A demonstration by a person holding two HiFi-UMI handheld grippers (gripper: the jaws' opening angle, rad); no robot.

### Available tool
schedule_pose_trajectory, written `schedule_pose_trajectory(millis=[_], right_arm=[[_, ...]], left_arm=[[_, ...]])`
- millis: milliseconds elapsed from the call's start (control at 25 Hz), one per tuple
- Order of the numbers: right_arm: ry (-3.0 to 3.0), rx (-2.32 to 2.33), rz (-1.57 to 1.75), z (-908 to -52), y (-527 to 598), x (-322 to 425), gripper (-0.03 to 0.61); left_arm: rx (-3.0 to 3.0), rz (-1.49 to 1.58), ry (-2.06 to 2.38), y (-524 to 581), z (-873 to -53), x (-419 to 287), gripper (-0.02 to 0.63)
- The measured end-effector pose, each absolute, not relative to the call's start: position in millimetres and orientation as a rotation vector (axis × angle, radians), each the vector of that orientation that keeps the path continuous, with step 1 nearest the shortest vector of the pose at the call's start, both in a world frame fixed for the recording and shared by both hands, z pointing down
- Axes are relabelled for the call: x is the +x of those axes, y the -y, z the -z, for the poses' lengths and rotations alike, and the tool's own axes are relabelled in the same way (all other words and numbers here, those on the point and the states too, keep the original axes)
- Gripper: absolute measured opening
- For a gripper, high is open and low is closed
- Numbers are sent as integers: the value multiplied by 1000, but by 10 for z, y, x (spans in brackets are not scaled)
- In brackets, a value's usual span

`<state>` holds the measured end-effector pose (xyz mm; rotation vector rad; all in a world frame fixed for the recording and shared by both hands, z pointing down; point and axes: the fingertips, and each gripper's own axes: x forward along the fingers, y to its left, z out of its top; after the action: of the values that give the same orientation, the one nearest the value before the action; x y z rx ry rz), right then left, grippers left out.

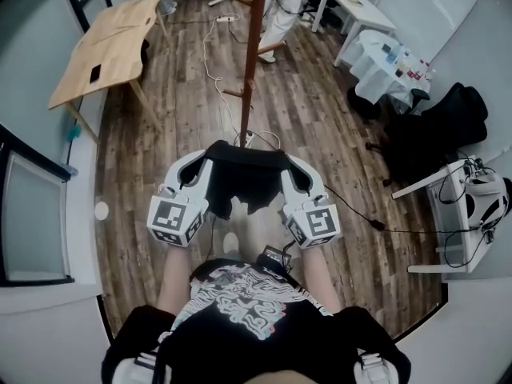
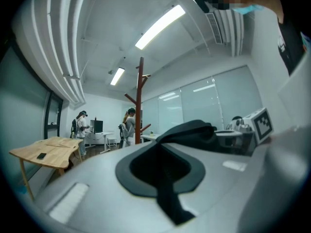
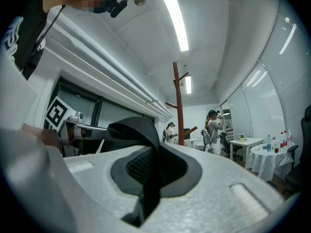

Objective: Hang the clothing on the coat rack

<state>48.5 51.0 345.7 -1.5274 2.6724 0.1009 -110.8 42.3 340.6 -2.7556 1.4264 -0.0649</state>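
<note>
Only in the head view is the black garment point(image 1: 244, 170) seen whole. It is stretched between the left gripper point(image 1: 206, 160) and the right gripper point(image 1: 288, 162), just short of the foot of the coat rack point(image 1: 252, 46) and apart from it. The upper pegs of the coat rack, cut off in that view, are shown in both gripper views against a white ceiling with strip lights point(image 3: 176, 21).

In the left gripper view the jaws are pressed together on a fold of the dark cloth. In the right gripper view the jaws are likewise pinched on it, and a fine mesh weave is made out there. The jaws are matt white shells with dark hollows.

The coat rack is a reddish-brown wooden pole with short angled pegs, set on a plank floor point(image 1: 312, 110). Left of the coat rack a pale wooden surface point(image 1: 112, 42) is seen. Right of it are a white-draped surface point(image 1: 384, 54) with bottles and a black chair point(image 1: 436, 126). A white cable point(image 1: 212, 54) lies just left of the coat rack. People point(image 2: 129, 127) are seen beyond it.
</note>
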Motion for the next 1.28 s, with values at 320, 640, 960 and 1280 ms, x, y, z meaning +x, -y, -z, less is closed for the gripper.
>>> schedule_pose_trajectory(millis=[320,640,960,1280], right_arm=[[-2666,-1560,-99,-3429,-11,356,14],[-2619,-1617,-96,-3469,389,320,14],[-2552,-1696,-63,-3566,656,395,14],[-2511,-1755,30,-3628,1014,543,14]], left_arm=[[-2790,33,-1405,70,-3434,-1252,0],[-2819,33,-1320,481,-3452,-1274,0],[-2833,82,-1235,818,-3525,-1211,0],[-2823,46,-1193,1108,-3483,-1090,0]])
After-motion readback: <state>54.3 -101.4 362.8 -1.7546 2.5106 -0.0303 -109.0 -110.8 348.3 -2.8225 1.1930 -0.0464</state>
